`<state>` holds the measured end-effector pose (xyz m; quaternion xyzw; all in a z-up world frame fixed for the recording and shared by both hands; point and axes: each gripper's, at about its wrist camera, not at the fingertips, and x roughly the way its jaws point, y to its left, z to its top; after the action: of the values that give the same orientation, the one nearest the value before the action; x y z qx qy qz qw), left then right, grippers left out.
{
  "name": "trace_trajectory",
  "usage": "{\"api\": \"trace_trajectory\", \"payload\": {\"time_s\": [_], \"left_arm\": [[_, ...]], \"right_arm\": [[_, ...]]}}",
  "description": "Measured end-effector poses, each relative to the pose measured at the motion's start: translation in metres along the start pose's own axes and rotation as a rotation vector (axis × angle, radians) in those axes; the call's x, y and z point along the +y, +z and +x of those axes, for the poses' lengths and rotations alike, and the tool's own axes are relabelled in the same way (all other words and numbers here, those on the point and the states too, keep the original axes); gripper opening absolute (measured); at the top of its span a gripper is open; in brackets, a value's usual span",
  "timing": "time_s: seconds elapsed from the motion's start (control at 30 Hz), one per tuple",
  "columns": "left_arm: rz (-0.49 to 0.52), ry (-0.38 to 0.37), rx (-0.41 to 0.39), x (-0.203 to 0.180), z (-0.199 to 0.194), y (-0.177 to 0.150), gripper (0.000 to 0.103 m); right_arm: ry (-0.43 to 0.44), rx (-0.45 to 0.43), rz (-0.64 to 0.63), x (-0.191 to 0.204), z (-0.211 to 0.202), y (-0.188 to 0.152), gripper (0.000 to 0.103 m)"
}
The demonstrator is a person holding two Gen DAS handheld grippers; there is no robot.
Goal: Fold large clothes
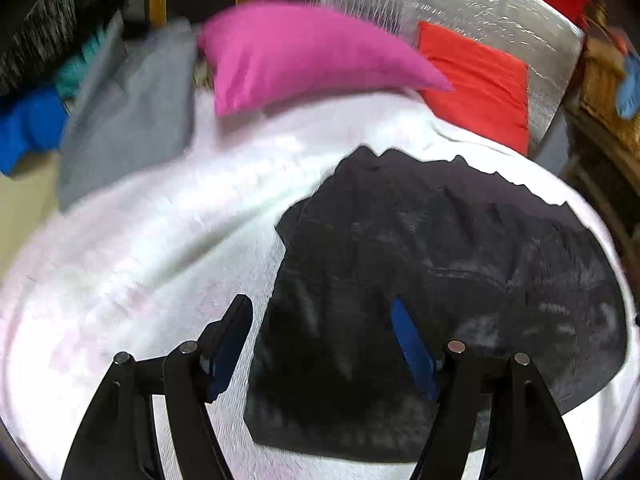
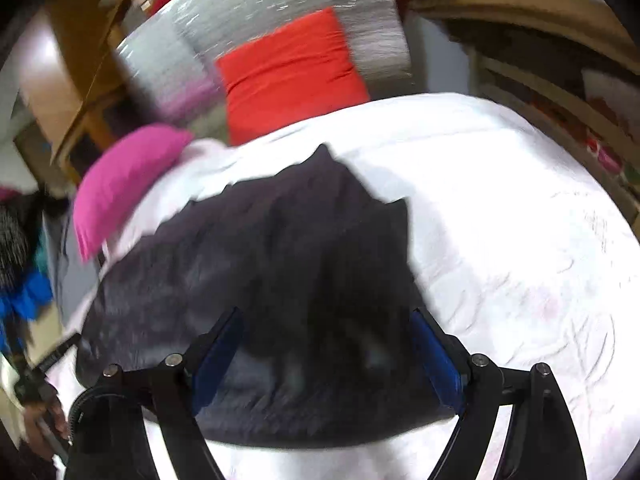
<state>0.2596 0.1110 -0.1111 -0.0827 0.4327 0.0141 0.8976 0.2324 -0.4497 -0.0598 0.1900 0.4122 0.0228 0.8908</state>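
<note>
My left gripper: jaws wide, nothing between the blue pads, which hang clear above the cloth. Right gripper: jaws also wide, pads apart with nothing clamped; whether they brush the fabric below I cannot tell through the blur.

Under both sets of jaws lies the dark garment, black to charcoal, spread in a rumpled, roughly folded heap on the white bed cover. In the left wrist view it fills the lower centre and right of the frame, its ragged upper edge at mid height. In the right wrist view the same garment fills the centre and lower left, with a pointed corner rising toward upper centre; white cover takes up the right half.

Further out: a pink pillow in the upper centre of the left view, resting at the cover's far edge; in the right view it sits at the left. A red cushion lies upper right against a silvery quilted surface; right view, upper centre. A grey cloth lies upper left of the left view, just beside the pink pillow, with blue fabric at the left edge. A hand shows at the lower left edge of the right view.
</note>
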Motion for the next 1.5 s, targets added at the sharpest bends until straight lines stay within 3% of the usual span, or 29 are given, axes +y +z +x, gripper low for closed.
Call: {"api": "trace_trajectory", "payload": {"time_s": [0.1,0.23,0.33,0.37,0.4,0.43,0.47,0.5,0.57,0.63,0.77,0.83,0.97,1.0,1.13,1.17,1.2,1.23,1.27,1.3,1.4,1.47,1.5], "left_arm": [[-0.031,-0.088,0.042,0.016,0.016,0.013,0.073],[-0.011,-0.183,0.095,0.008,0.035,0.033,0.075],[0.006,-0.177,0.153,-0.002,0.056,0.037,0.081],[0.034,-0.161,0.171,-0.006,0.063,0.036,0.074],[0.052,-0.145,0.175,-0.009,0.065,0.035,0.049],[0.052,-0.144,0.155,-0.011,0.060,0.037,0.038],[0.046,-0.137,0.126,-0.013,0.052,0.040,0.022],[0.049,-0.130,0.091,-0.016,0.043,0.042,0.020],[0.046,-0.123,0.070,-0.017,0.043,0.037,0.020],[0.050,-0.114,0.121,-0.016,0.068,0.024,0.026],[0.053,-0.099,0.105,-0.018,0.052,0.036,0.034],[0.035,-0.149,0.067,-0.012,0.035,0.047,0.035],[0.034,-0.153,-0.008,-0.009,0.029,0.069,0.072],[0.043,-0.151,-0.007,-0.013,0.034,0.074,0.072],[0.099,-0.129,0.136,-0.037,0.084,0.086,0.072],[0.111,-0.102,0.165,-0.040,0.091,0.081,0.065],[0.118,-0.104,0.185,-0.043,0.099,0.080,0.035],[0.106,-0.145,0.192,-0.046,0.099,0.081,0.022],[0.113,-0.128,0.157,-0.047,0.090,0.081,0.014],[0.138,-0.103,0.118,-0.051,0.084,0.080,0.013],[0.125,-0.085,0.157,-0.055,0.106,0.073,0.015],[0.138,-0.064,0.140,-0.059,0.102,0.074,0.016],[0.147,-0.049,0.140,-0.062,0.100,0.074,0.021]], "right_arm": [[0.052,0.069,0.107,-0.037,0.022,0.018,0.087],[0.167,0.154,0.163,-0.048,0.054,0.032,0.087],[0.233,0.223,0.138,-0.037,0.083,0.039,0.086],[0.214,0.252,0.117,-0.033,0.092,0.038,0.078],[0.214,0.266,0.090,-0.028,0.095,0.038,0.045],[0.211,0.248,0.078,-0.023,0.090,0.041,0.025],[0.196,0.194,0.036,-0.011,0.074,0.046,0.019],[0.186,0.140,-0.017,0.001,0.057,0.050,0.016],[0.157,0.108,-0.050,0.004,0.048,0.050,0.016],[0.113,0.182,0.003,-0.015,0.076,0.040,0.016],[0.177,0.180,0.117,-0.037,0.082,0.026,0.030],[0.157,0.148,0.110,-0.040,0.068,0.032,0.061],[0.172,0.063,0.121,-0.041,0.057,0.057,0.074],[0.176,0.069,0.122,-0.039,0.064,0.066,0.076],[0.183,0.230,0.103,-0.024,0.121,0.084,0.077],[0.203,0.263,0.089,-0.018,0.130,0.083,0.072],[0.206,0.269,0.056,-0.014,0.129,0.080,0.032],[0.188,0.257,0.010,-0.008,0.120,0.078,0.021],[0.166,0.224,-0.032,-0.001,0.109,0.079,0.018],[0.145,0.187,-0.067,0.003,0.099,0.079,0.015],[0.108,0.224,-0.009,-0.017,0.123,0.072,0.015],[0.095,0.200,-0.008,-0.014,0.124,0.069,0.016],[0.090,0.195,-0.001,-0.012,0.122,0.069,0.017]]}}
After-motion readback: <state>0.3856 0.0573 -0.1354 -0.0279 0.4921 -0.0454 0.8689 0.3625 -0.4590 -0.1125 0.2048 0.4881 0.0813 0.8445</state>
